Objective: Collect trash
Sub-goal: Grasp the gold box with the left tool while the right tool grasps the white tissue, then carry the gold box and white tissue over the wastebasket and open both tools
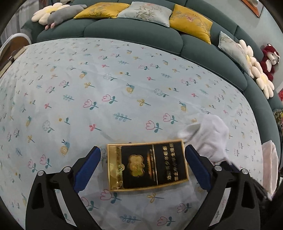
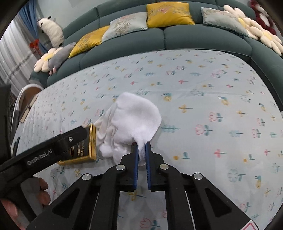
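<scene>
A dark teal sofa point(image 1: 134, 31) with a padded, curved edge wraps around the far side of the scene. Yellow cushions point(image 2: 169, 15) and pale blue embroidered cushions point(image 1: 146, 13) lean along its back, with white flower-shaped pillows point(image 1: 256, 70), a grey plush toy point(image 2: 60, 56) and a red teddy bear point(image 1: 270, 60) among them.

In front of the sofa spreads a light blue sheet point(image 1: 106, 88) printed with tulips, leaves and snails; it fills most of both views.

On the sheet, close to the cameras, lies a crumpled white cloth point(image 2: 136, 120), bunched and partly raised. Just beside it, to its left in the right wrist view, a black and gold cigarette pack point(image 1: 147, 165) lies flat, printed face up, with gold Chinese lettering along one half.

The right gripper point(image 2: 142, 146) is clenched on the near fold of the white cloth, its blue pads pinching the fabric between them.

The left gripper point(image 1: 142, 155) stands wide apart, straddling the cigarette pack: one blue finger on each side of the pack's short ends, neither pad pressing on it. Its right finger point(image 1: 198, 164) sits against the edge of the white cloth.

At the lower left of the right wrist view, a person's hand point(image 2: 42, 191) holds the left gripper's handle.
</scene>
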A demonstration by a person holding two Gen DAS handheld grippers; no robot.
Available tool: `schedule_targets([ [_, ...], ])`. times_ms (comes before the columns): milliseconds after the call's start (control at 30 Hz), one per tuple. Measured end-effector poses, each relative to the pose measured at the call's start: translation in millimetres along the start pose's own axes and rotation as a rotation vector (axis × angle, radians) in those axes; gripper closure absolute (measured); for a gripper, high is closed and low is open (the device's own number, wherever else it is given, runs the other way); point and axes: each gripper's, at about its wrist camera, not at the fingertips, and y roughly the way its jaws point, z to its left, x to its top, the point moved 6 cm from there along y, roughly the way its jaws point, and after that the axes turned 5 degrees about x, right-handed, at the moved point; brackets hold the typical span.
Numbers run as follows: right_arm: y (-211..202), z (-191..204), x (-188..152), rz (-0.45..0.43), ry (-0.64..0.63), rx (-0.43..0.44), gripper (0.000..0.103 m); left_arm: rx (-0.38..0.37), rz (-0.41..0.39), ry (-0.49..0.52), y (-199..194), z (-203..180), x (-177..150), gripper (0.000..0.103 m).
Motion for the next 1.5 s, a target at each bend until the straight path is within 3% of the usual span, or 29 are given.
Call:
schedule_targets([
  [200, -8.2, -4.3, 0.7, -0.01, 0.005, -0.001, 0.095, -0.047, 0.017, 0.032, -2.7, -14.2, -6.8, 0.012],
  [433, -16.5, -8.3, -2.9, -0.013, 0.015, 0.001, 0.095, -0.01, 0.017, 0.103, 1.9, -24.7, -14.9, 0.013],
  [767, -53.3, -17.4, 2.6, -0.076, -0.012, -0.005, 0.095, -0.088, -0.001, 0.169, -15.2, -47.7, -21.8, 0.078],
  [833, -62.2, -25.4, 2.5, -0.087, -0.003, -0.004, 0.095, -0.105, 0.009, 0.168, -13.7, -55.4, -27.5, 0.075],
  [867, -65.8, -30.8, 1.9, -0.089, 0.004, -0.006, 0.095, -0.1, 0.012, 0.159, -14.3, -57.6, -29.7, 0.059],
  [900, -68.9, -36.1, 1.1, -0.09, 0.007, -0.01, 0.095, -0.096, 0.013, 0.154, -15.1, -59.3, -30.2, 0.035],
  [967, -75.4, -45.2, -0.2, -0.094, 0.009, -0.018, 0.095, -0.1, -0.015, 0.143, -22.2, -67.6, -30.8, 0.022],
  [1200, -89.8, -76.4, 0.9, -0.117, 0.044, -0.04, 0.095, -0.071, -0.003, 0.218, -12.6, -99.1, -44.4, 0.013],
  [1333, -92.5, -86.2, 0.9, -0.12, 0.059, -0.036, 0.095, -0.012, -0.009, 0.293, -3.8, -110.5, -53.4, 0.012],
  [1500, -93.6, -88.6, -0.4, -0.122, 0.056, -0.032, 0.095, -0.003, -0.022, 0.303, -0.9, -111.8, -51.1, 0.012],
])
